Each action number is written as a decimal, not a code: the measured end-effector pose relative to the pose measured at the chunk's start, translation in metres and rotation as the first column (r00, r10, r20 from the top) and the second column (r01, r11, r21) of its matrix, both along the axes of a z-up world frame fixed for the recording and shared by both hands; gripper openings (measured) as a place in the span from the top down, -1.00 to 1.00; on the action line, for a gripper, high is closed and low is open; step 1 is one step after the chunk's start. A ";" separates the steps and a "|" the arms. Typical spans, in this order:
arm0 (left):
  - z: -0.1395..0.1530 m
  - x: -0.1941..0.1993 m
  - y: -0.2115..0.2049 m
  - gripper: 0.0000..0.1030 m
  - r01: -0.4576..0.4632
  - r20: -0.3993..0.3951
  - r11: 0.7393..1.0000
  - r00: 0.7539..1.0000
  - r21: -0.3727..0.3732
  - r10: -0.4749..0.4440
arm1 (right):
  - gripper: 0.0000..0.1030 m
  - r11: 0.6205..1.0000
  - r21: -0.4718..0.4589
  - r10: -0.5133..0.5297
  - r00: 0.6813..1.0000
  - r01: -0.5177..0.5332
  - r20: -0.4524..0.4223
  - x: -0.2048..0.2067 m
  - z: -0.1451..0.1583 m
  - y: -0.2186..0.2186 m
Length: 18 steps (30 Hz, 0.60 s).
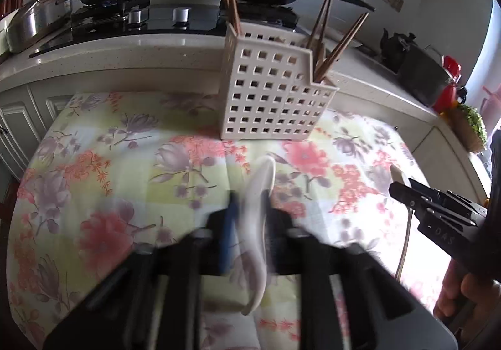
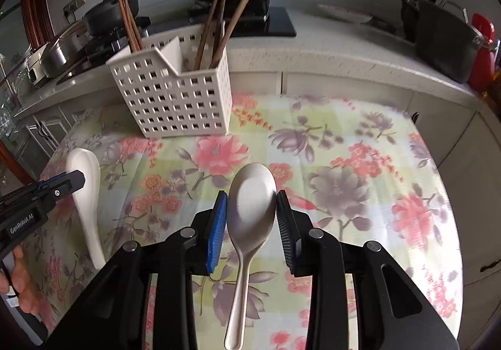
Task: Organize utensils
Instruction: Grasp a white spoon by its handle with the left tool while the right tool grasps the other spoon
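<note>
A floral-clothed worktop (image 2: pixel 360 143) carried a white slotted utensil holder (image 2: pixel 175 99) with brown chopsticks (image 2: pixel 216 24) standing in its compartments. The right tongs (image 2: pixel 252 218) stood apart, their blue pads on either side of a beige rice spoon's (image 2: pixel 250 209) bowl, its handle lying toward the camera. The left tongs (image 1: pixel 249 218) were blurred but appeared clamped on a white ceramic spoon (image 1: pixel 258 224), near the holder's front
</note>
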<state>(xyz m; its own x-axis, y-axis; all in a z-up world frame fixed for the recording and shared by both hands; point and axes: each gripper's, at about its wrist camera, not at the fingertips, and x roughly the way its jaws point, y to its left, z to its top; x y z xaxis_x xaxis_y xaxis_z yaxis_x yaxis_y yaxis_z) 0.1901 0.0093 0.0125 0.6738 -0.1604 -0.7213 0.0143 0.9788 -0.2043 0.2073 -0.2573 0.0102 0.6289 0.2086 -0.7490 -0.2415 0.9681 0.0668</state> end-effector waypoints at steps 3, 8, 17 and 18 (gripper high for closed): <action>0.003 0.000 -0.004 0.77 0.006 0.002 1.000 1.000 0.017 -0.006 | 0.40 1.000 0.016 0.003 1.000 -0.003 0.011 -0.004 0.006 -0.004; -0.004 0.002 0.002 0.59 -0.009 -0.024 1.000 1.000 -0.002 0.009 | 0.40 0.999 0.033 -0.005 1.000 0.005 0.013 -0.007 0.004 -0.010; -0.044 0.029 0.017 0.10 -0.033 -0.172 0.999 0.985 -0.043 0.025 | 0.40 0.999 0.034 -0.012 0.999 0.011 0.035 -0.007 0.011 -0.014; -0.048 0.033 0.017 0.10 -0.040 -0.191 0.999 0.981 -0.037 0.032 | 0.40 0.999 0.036 -0.010 0.999 0.008 0.037 -0.006 0.012 -0.014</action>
<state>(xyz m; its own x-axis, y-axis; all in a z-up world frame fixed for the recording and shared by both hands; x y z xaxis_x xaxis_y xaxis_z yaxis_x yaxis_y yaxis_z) 0.2233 0.0259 -0.0354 0.5307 -0.1698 -0.8304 -0.0641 0.9689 -0.2391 0.2013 -0.2709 0.0226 0.6583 0.2291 -0.7171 -0.2357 0.9674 0.0927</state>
